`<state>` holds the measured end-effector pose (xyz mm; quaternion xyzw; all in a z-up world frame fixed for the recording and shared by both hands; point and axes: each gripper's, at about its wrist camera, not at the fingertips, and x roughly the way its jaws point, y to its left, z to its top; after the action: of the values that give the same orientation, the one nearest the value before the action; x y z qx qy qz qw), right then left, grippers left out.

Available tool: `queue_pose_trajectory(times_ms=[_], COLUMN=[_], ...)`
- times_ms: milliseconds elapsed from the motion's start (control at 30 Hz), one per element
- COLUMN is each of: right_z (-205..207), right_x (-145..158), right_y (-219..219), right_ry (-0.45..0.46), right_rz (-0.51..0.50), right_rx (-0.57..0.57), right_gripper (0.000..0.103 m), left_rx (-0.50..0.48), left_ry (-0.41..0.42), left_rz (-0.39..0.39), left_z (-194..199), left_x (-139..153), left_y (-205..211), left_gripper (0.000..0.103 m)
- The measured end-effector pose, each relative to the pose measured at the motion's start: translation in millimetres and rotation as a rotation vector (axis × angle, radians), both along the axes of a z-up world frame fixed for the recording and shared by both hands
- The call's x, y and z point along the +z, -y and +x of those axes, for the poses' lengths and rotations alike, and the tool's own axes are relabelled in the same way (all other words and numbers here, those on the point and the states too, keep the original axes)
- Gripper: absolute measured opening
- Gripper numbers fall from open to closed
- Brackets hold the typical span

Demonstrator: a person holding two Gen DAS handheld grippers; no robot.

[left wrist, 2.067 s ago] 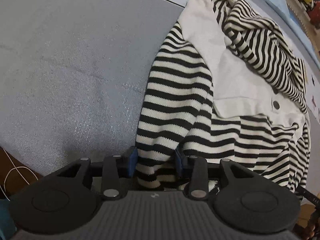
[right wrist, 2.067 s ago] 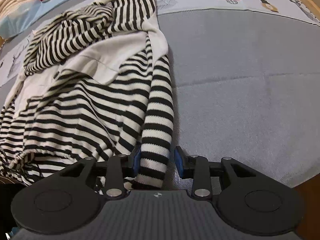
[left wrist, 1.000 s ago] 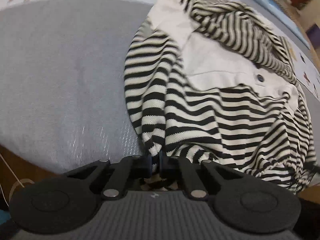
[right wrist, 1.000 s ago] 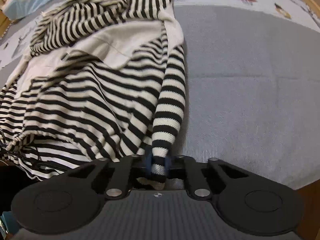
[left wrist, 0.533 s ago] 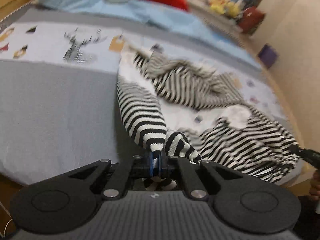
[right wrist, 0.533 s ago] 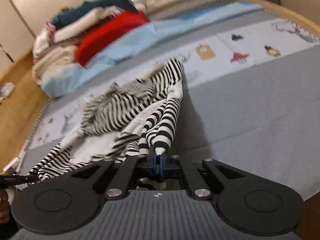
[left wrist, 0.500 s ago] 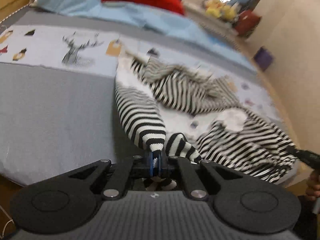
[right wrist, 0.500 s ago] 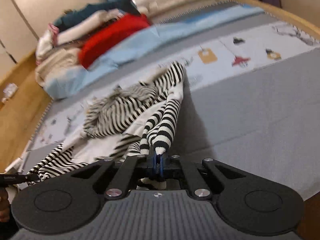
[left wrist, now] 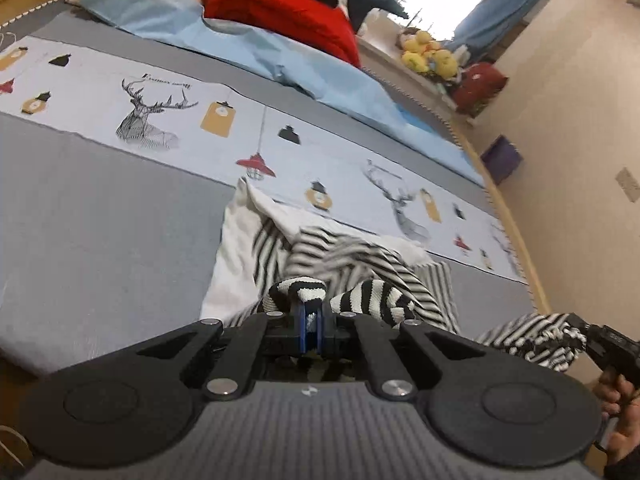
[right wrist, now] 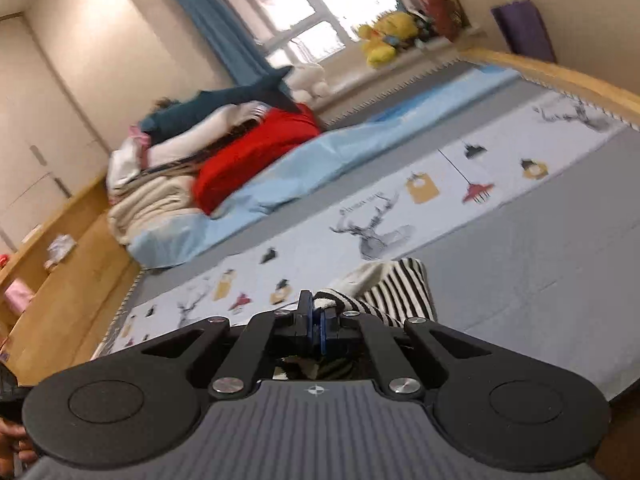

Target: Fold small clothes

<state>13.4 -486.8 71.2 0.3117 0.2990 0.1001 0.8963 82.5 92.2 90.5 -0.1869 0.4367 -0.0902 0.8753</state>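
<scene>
Both grippers are clamped on the black-and-white striped garment (left wrist: 360, 264), which is partly lifted off the grey bed cover (left wrist: 100, 216) with its far end resting near the pale printed band (left wrist: 192, 120) of the bedding. The left gripper (left wrist: 310, 326) has its blue-padded jaws pressed together on a striped cuff that bunches up just above them; two seconds ago those jaws stood apart around the sleeve while the garment lay flat and spread out. The right gripper (right wrist: 314, 326) is likewise closed on a fold of striped cloth, where earlier its jaws straddled the other sleeve without pinching it, closing on it about a second ago. Both views have since tipped upward: a second ago they looked down on the garment, now they take in the red cushion (left wrist: 280, 12), the light blue sheet (left wrist: 256, 48), the yellow plush toys (right wrist: 380, 36) and the window. In the left wrist view the garment is blurred in its middle, and the other gripper's tip at the right edge pinches a striped bunch, with a hand (left wrist: 620, 412) beneath it.
</scene>
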Motion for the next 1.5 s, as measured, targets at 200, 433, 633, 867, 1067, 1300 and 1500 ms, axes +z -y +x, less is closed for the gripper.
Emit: queue_pose_trajectory(times_ms=[200,433,633,867,1067,1300,1500], right_z=[78,179,215,201,188,199,208], right_x=[-35,-96,-127,-125,-119,-128,-125], right_y=[-15,-28,-36,-18,-6,-45,-90], right_ry=[-0.083,-0.228,-0.299,-0.259,-0.200,-0.216,-0.116], right_rz=[-0.051,-0.110,-0.137,-0.054,-0.119,-0.377,-0.590], right_rx=[-0.064,-0.143,-0.167,-0.266,-0.236,0.075,0.229], right_gripper=[0.002,0.002,0.004,0.029,0.035,0.049,0.049], left_rx=[0.048,0.072,0.098,0.214,0.018,-0.089,-0.198], left_ry=[-0.034,-0.111,-0.113,-0.015,-0.015,-0.026,-0.020], left_rz=[0.034,0.103,0.051,-0.093,0.100,0.339,0.463], left_z=[98,168,181,164,163,167,175], left_x=[-50,-115,-118,-98,-99,-118,-133], left_y=[-2,4,-2,-26,11,42,67], left_gripper=[0.005,0.005,0.012,0.046,0.064,0.076,0.083])
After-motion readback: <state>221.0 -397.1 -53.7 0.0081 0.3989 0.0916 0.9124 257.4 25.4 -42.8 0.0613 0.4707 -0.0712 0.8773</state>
